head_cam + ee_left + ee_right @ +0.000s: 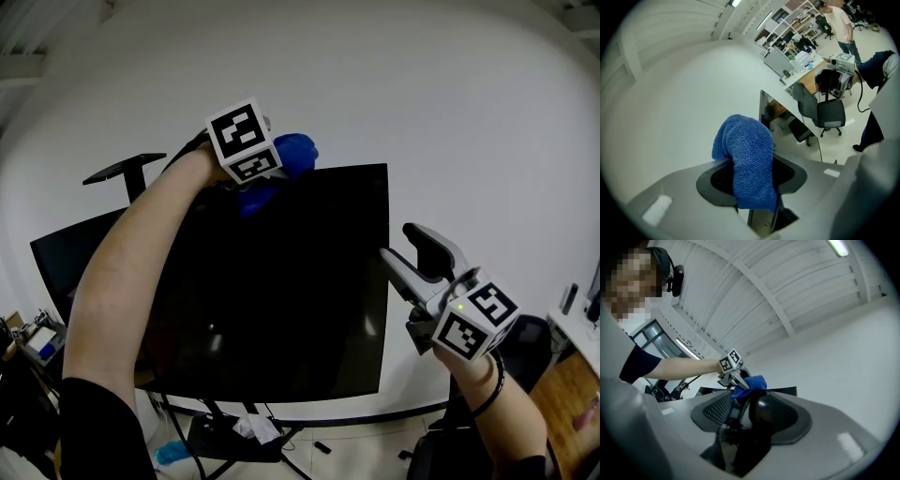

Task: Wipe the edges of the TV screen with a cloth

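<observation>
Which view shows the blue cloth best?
Left gripper view: the blue cloth fills the centre, clamped between the left gripper's fingers. Head view shows a bit at the TV's top edge; right gripper view shows it small, distant.

Two hand-held grippers: the left hand-held gripper (281,167) at eleven o'clock, the right hand-held gripper (398,246) at four o'clock. One blue cloth (294,152). Two dark screens: the TV screen (281,281) in the middle, a second screen (66,255) at nine o'clock.

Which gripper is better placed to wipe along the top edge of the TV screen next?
Left. The left gripper is shut on the blue cloth, which sits at the top edge of the TV screen. The right gripper has no cloth; it clamps the screen's right edge.
</observation>
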{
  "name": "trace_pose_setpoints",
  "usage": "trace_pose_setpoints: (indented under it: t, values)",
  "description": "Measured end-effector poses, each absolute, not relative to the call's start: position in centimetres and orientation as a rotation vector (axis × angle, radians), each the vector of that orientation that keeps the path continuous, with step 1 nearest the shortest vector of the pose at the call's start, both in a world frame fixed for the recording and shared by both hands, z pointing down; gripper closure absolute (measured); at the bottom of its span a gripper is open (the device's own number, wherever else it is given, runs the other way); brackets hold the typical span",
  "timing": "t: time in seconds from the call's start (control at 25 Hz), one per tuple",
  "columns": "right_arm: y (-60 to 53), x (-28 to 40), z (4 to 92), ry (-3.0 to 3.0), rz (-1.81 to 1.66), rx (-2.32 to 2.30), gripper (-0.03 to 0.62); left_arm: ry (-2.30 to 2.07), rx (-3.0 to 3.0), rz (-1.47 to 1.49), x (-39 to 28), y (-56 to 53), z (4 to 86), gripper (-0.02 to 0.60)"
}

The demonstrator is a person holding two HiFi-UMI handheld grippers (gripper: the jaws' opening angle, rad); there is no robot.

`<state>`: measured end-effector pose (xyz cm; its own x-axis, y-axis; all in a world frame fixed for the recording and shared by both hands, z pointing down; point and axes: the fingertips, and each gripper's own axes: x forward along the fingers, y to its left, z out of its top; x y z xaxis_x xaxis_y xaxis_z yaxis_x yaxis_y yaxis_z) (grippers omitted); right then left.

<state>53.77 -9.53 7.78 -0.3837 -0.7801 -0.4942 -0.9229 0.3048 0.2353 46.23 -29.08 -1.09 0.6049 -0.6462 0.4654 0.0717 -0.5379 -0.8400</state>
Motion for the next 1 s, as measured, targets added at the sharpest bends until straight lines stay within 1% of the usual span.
trace_pose_setpoints:
  t: [0.36, 0.56, 0.72, 0.88, 1.0]
  values:
    - [-8.6, 56.3, 7.9, 2.221, 0.680, -1.618, 0.329, 0.367, -1.935, -0.950, 52.1, -28.6, -1.8, 0.407]
    - [-5.9, 60.9, 10.0, 2.179, 0.656, -1.683, 0.330, 0.314, -1.976, -0.862, 58.3, -25.3, -1.5, 0.407]
    - [-4.9, 62.6, 10.7, 2.153, 0.639, -1.728, 0.330, 0.283, -1.994, -0.802, 61.2, -24.0, -1.6, 0.407]
    - [-4.8, 62.8, 10.7, 2.143, 0.628, -1.754, 0.330, 0.238, -2.022, -0.707, 63.2, -22.8, -2.0, 0.407]
    - [-3.4, 63.1, 11.2, 2.133, 0.634, -1.756, 0.330, 0.177, -2.076, -0.580, 65.0, -19.8, -1.8, 0.407]
